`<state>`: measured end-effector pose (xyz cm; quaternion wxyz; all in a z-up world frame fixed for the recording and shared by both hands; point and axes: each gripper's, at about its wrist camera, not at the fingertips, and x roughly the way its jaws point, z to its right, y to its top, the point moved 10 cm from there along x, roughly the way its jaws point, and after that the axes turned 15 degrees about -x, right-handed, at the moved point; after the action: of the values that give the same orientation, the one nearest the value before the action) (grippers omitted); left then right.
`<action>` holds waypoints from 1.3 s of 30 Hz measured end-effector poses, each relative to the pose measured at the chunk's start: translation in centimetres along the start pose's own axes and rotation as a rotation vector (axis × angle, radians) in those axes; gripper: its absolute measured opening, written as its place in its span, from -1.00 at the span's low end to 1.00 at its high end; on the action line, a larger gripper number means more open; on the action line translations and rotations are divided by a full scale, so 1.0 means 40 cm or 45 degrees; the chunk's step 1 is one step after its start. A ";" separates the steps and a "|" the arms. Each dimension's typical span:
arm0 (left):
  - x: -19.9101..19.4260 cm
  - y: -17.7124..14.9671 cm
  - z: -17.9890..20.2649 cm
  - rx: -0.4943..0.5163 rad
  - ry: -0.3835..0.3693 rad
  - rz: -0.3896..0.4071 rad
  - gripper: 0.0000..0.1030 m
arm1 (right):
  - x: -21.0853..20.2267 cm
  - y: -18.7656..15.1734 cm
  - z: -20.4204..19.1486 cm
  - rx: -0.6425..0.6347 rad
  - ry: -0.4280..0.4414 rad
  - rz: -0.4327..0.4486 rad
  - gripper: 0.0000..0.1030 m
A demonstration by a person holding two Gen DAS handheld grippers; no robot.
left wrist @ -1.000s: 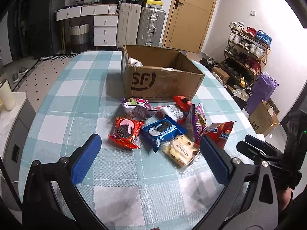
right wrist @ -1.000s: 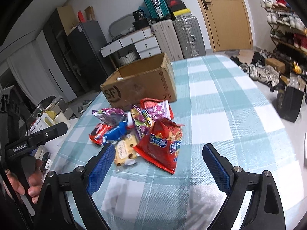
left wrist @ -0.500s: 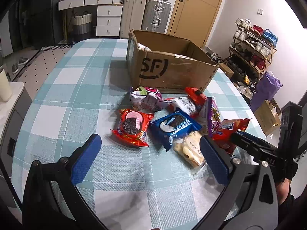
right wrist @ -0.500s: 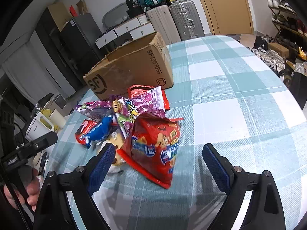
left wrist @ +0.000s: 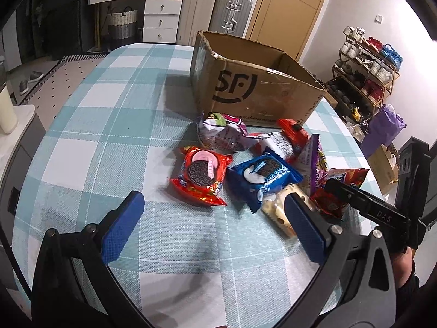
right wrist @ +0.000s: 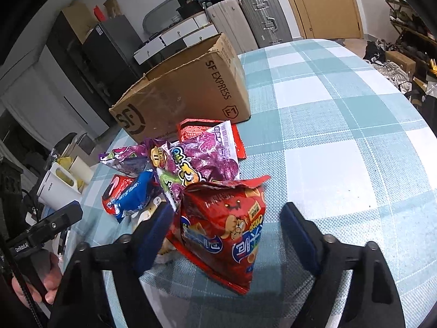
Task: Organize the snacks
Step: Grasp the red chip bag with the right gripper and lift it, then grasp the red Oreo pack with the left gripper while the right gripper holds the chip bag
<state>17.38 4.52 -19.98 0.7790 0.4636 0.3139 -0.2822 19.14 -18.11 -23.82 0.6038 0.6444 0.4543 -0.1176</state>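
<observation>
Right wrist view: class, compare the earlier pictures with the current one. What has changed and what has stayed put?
The right gripper has moved in on the red chip bag, and its jaws have just been closing around it; the right pad is still clear of the bag. The left gripper also came closer, jaws open. The cardboard box and snack pile have not moved.

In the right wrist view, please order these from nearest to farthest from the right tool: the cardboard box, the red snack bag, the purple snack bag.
1. The red snack bag is nearest, standing between the fingers of the right tool, whose jaws have just been closing.
2. The purple snack bag lies behind it, in the middle of the pile.
3. The cardboard box is farthest, behind the pile.
</observation>
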 end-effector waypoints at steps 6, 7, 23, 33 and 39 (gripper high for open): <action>0.001 0.005 -0.019 -0.018 0.013 0.008 0.97 | 0.010 -0.008 -0.026 -0.031 0.056 -0.015 -0.21; 0.000 0.006 -0.021 -0.020 0.015 0.009 0.97 | 0.008 -0.007 -0.028 -0.040 0.053 -0.010 -0.22; 0.009 0.006 -0.041 -0.021 0.067 -0.007 0.97 | -0.046 -0.008 -0.026 -0.002 0.068 0.059 -0.22; 0.065 0.035 -0.057 0.012 0.133 -0.039 0.97 | -0.076 -0.009 -0.018 0.004 0.048 0.069 -0.22; 0.114 0.051 -0.061 0.050 0.170 -0.074 0.97 | -0.089 -0.012 -0.019 0.003 0.056 0.079 -0.22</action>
<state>21.25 6.88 -23.19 0.7386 0.4873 0.3728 -0.2793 16.49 -19.11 -21.46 0.5964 0.6612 0.4471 -0.0853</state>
